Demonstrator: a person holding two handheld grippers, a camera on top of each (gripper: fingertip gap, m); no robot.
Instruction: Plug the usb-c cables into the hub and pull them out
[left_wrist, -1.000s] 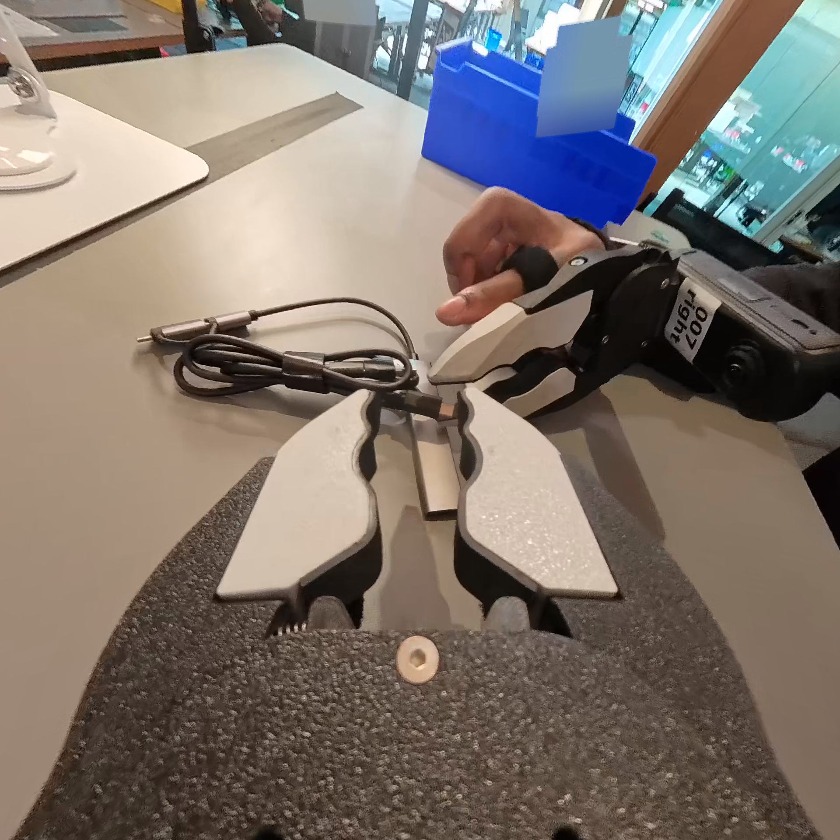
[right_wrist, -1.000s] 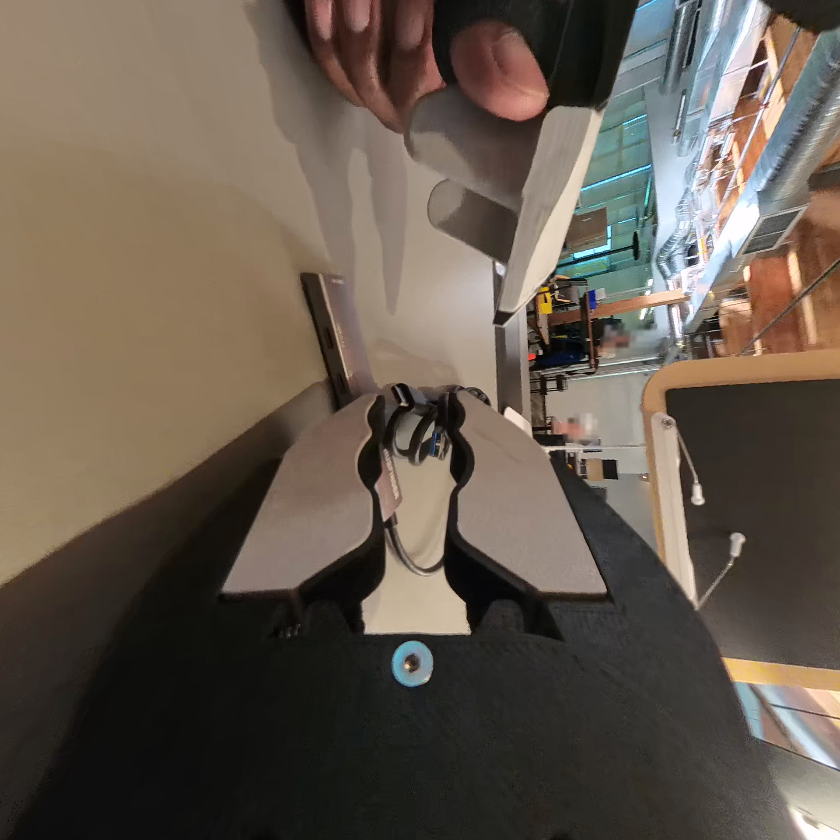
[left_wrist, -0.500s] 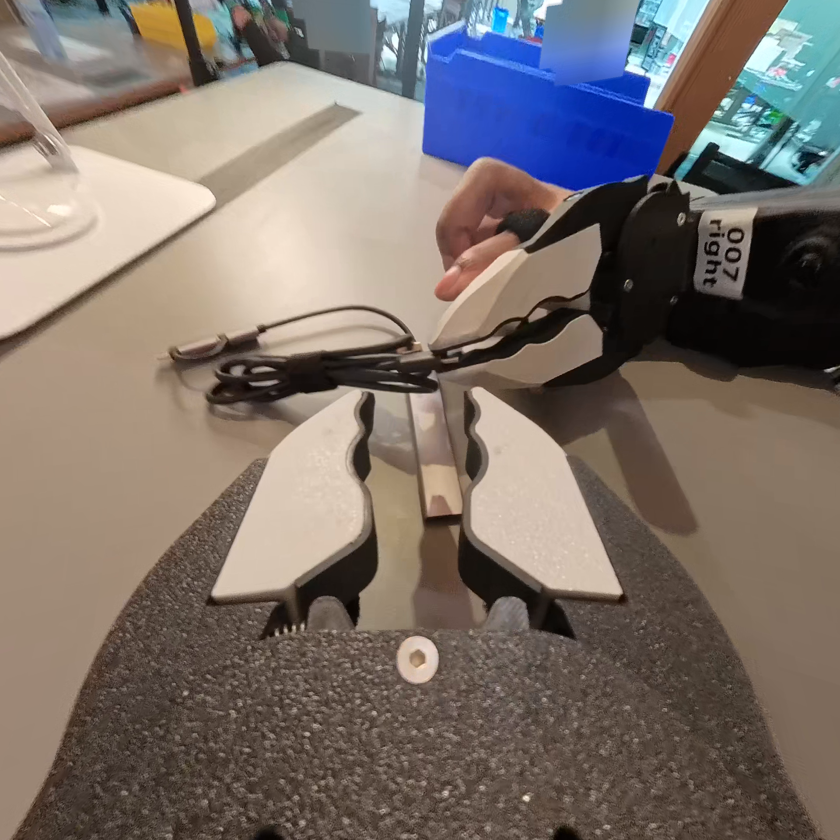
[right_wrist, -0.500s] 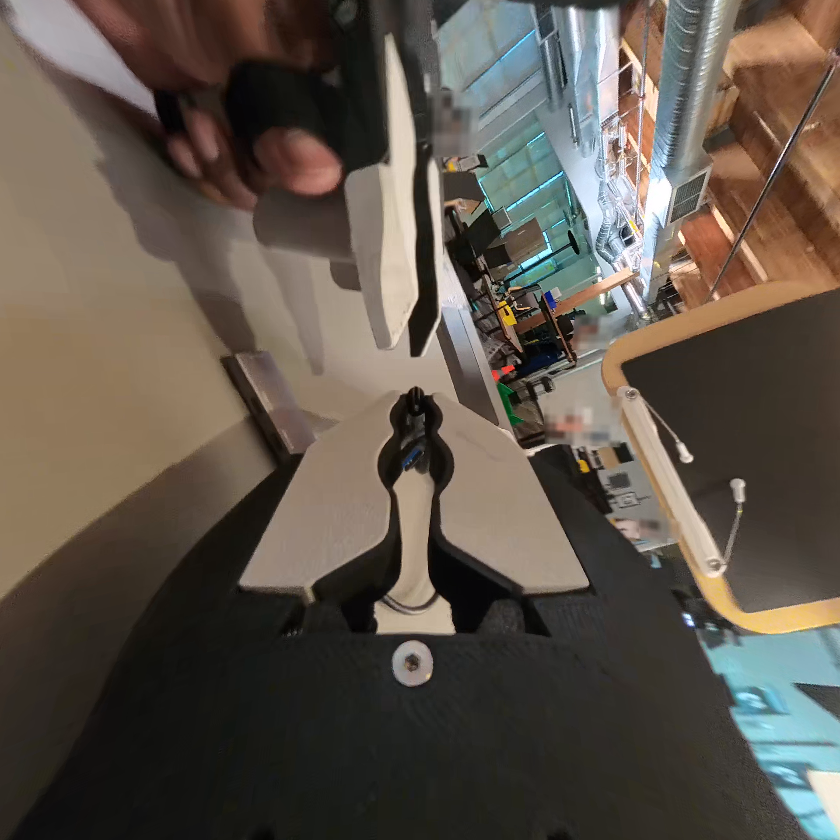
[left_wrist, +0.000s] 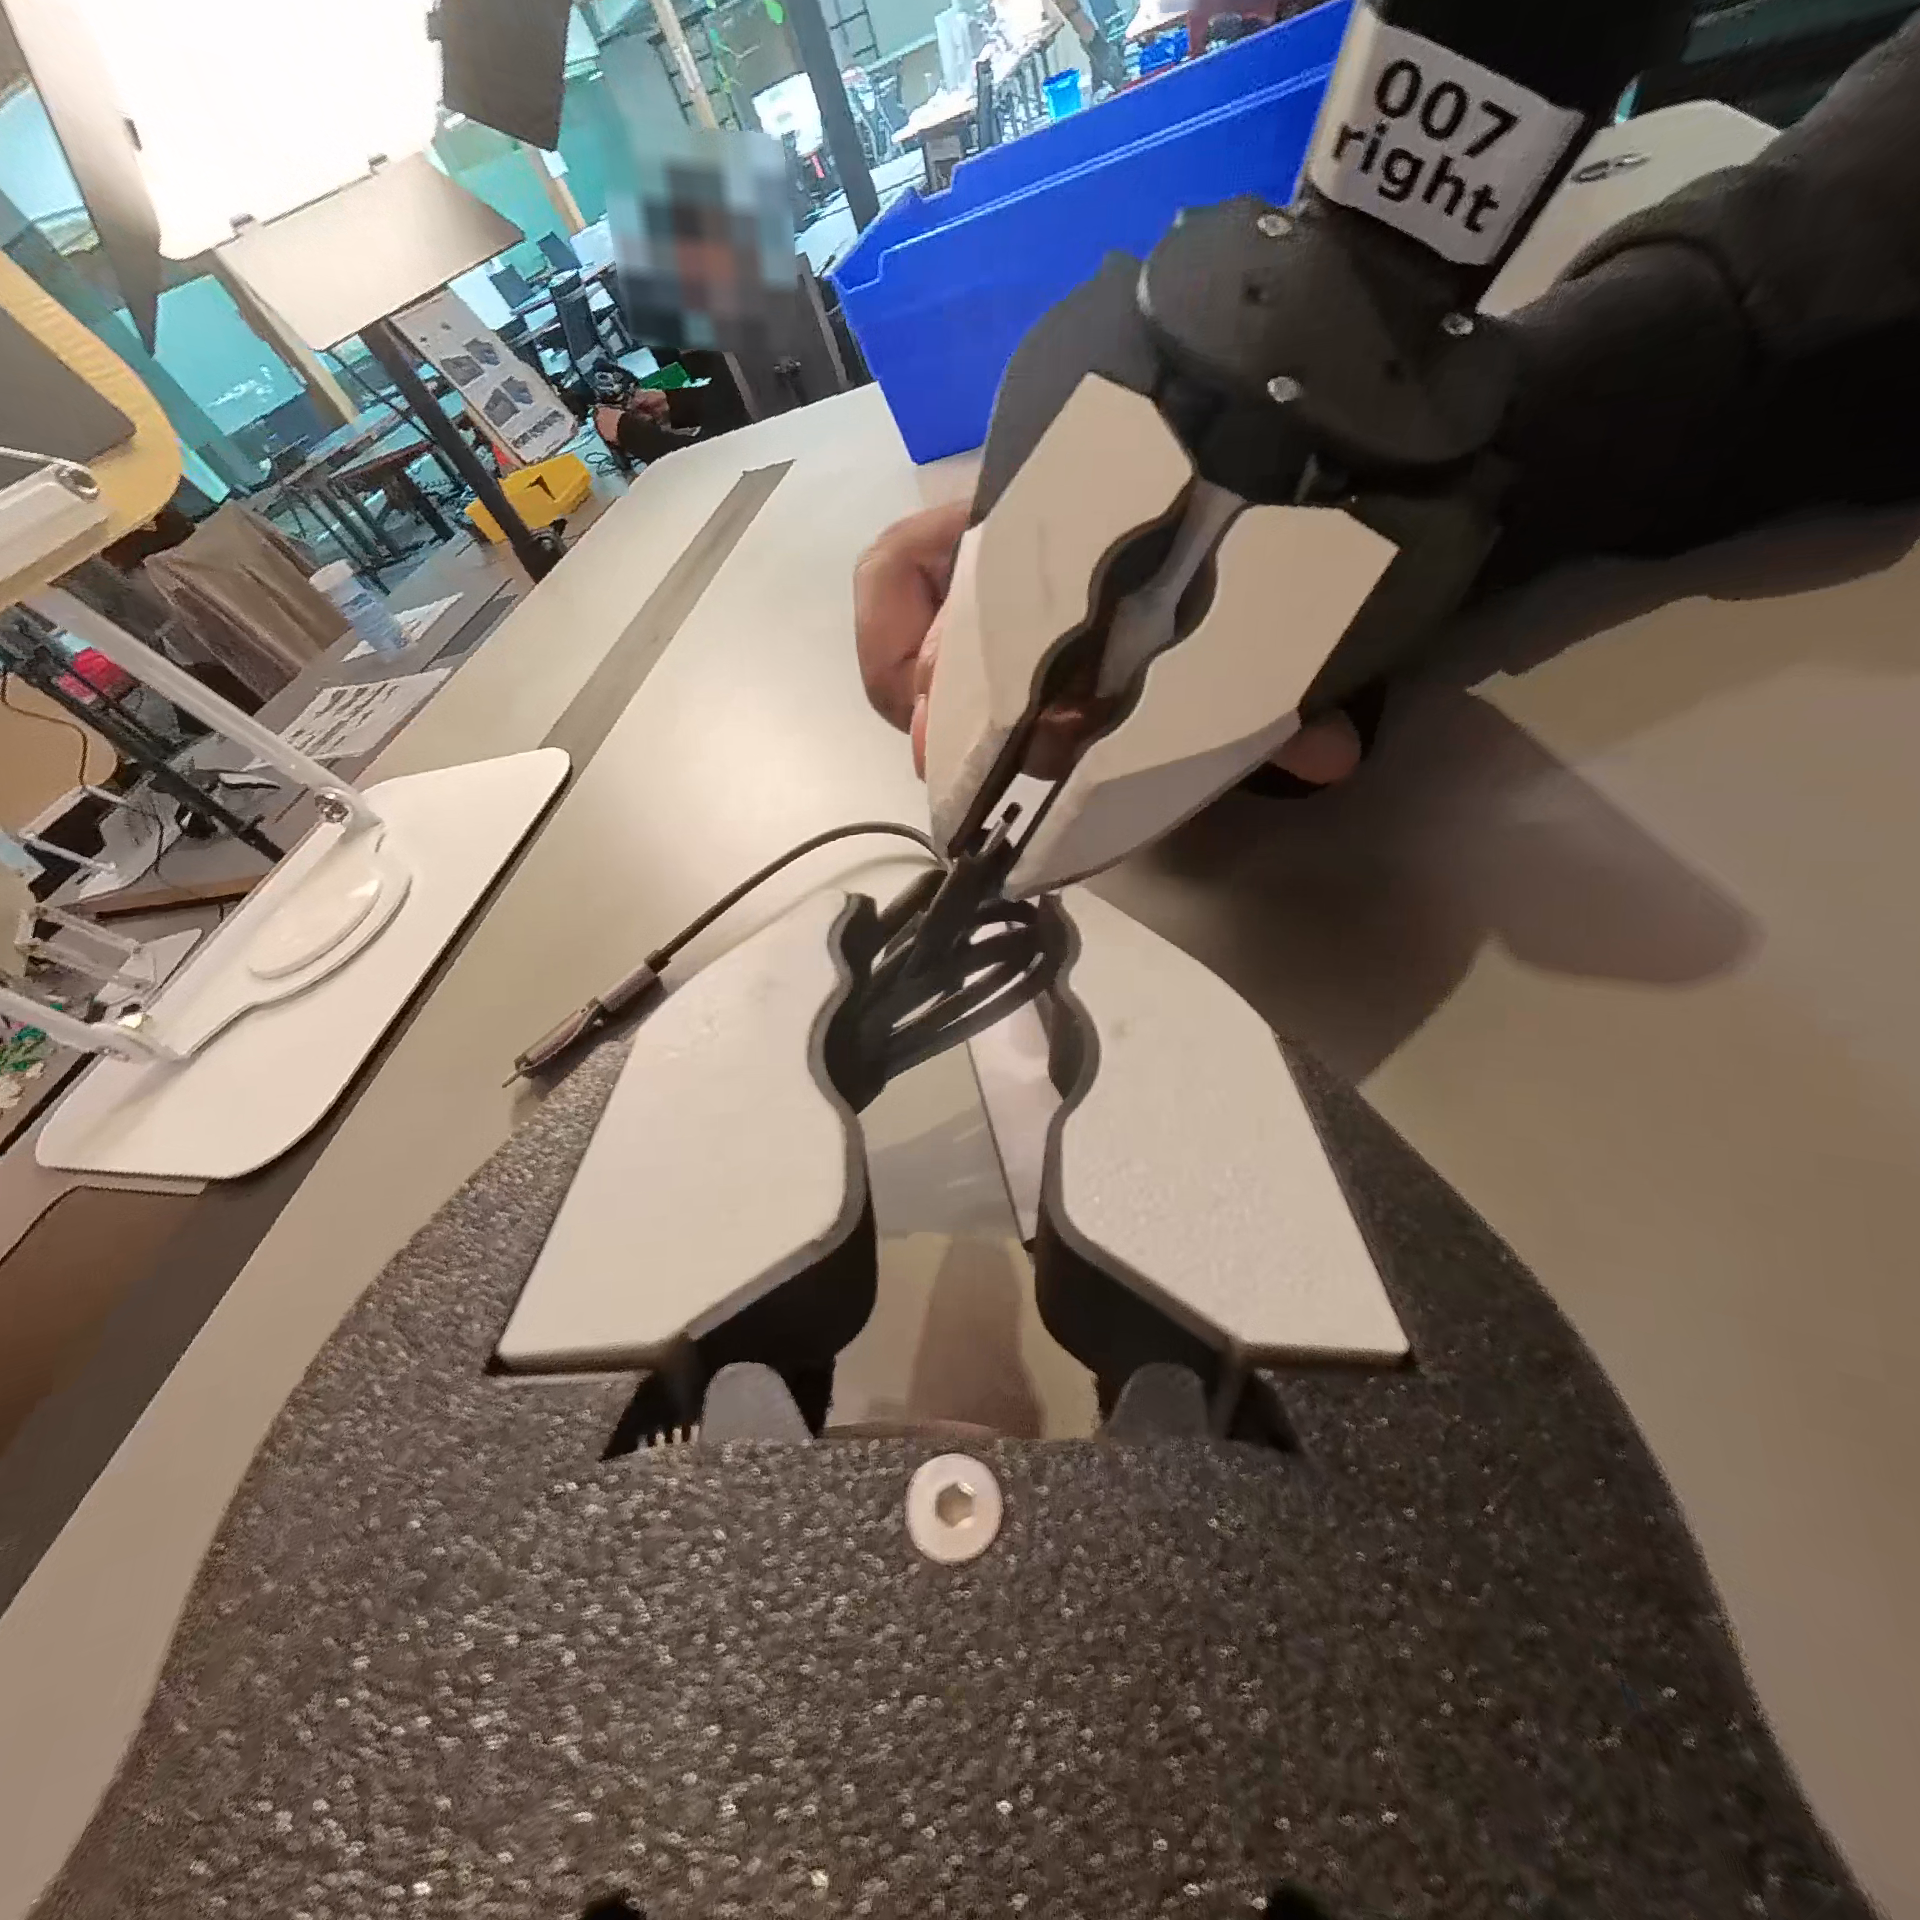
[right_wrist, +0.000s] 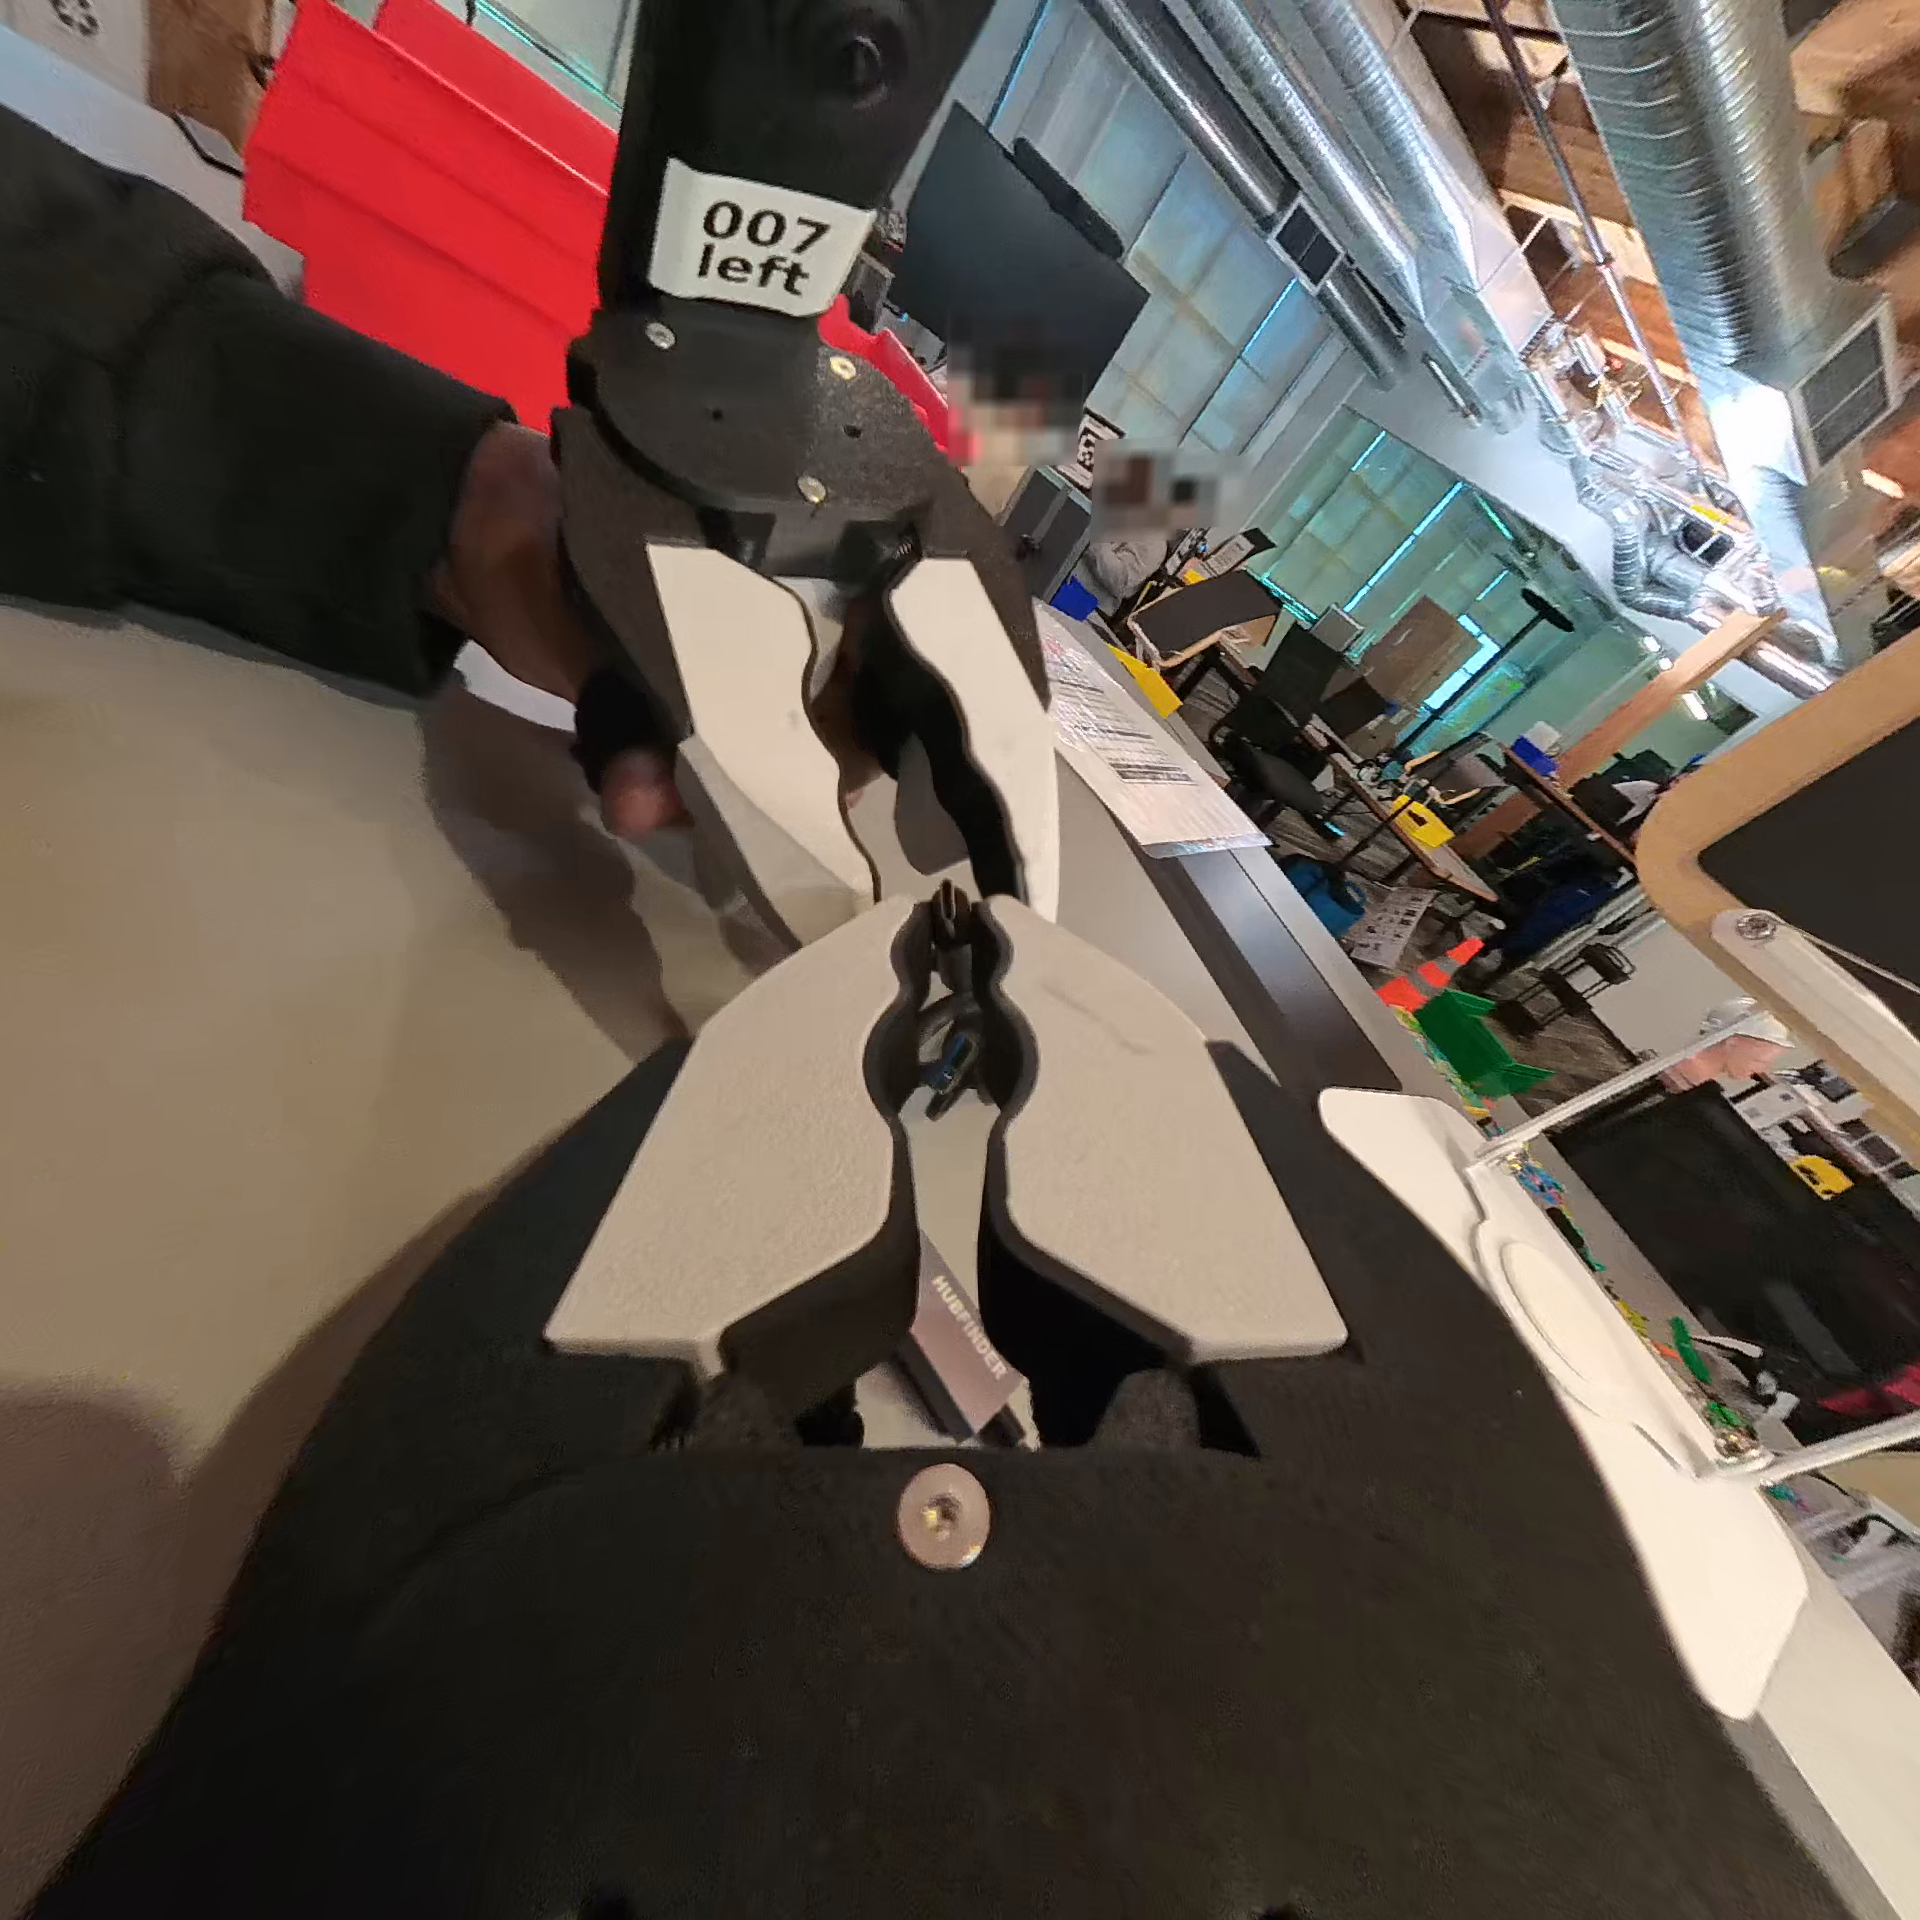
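Observation:
A slim grey hub (left_wrist: 1023, 1122) lies on the table between the fingers of my left gripper (left_wrist: 956, 914). The left gripper is open and straddles the hub, with table showing on the hub's left. My right gripper (left_wrist: 987, 852) comes in from the upper right, tilted down. It is shut on the plug of a bundled black usb-c cable (left_wrist: 966, 977) just past the hub's far end. In the right wrist view the right gripper (right_wrist: 951, 920) pinches the plug. The hub (right_wrist: 961, 1340) shows below it, and the left gripper (right_wrist: 914, 873) faces it.
A second thin cable with an adapter end (left_wrist: 623, 997) lies to the left. A white plate with a clear stand (left_wrist: 312, 935) sits at the table's left. A blue bin (left_wrist: 1039, 312) stands at the back, and a red bin (right_wrist: 416, 239) stands behind the left hand.
My right gripper closed on the cable plug, rolled from sideways to upright, and brought the bundle to my left fingertips. The left gripper has stayed over the hub while its view swung left.

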